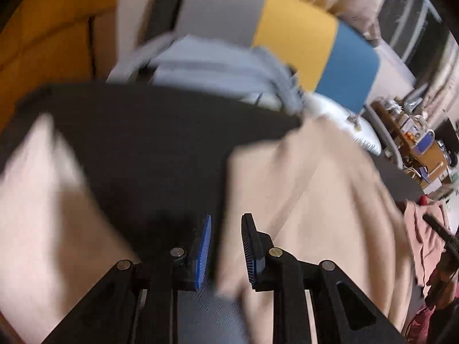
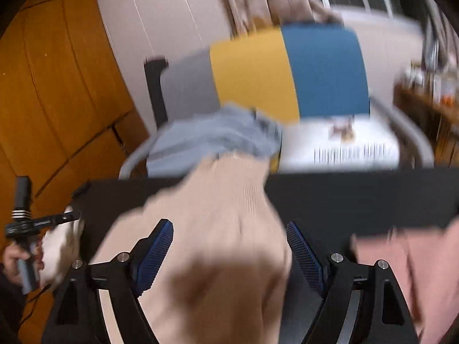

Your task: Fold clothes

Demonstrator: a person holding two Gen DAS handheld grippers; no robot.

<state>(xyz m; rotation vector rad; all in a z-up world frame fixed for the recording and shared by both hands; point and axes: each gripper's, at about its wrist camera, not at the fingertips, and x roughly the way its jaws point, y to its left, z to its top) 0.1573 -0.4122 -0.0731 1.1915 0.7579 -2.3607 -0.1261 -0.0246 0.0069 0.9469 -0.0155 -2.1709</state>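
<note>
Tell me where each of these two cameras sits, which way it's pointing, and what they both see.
Left wrist: sits behind the left gripper, facing forward over the beige garment and black table; its blue-padded fingers show.
Right wrist: sits behind the right gripper, facing the same garment; its own wide-spread fingers show, plus the person's left hand at the left edge.
Shared: beige garment, black table, grey-yellow-blue panel, light blue cloth.
</note>
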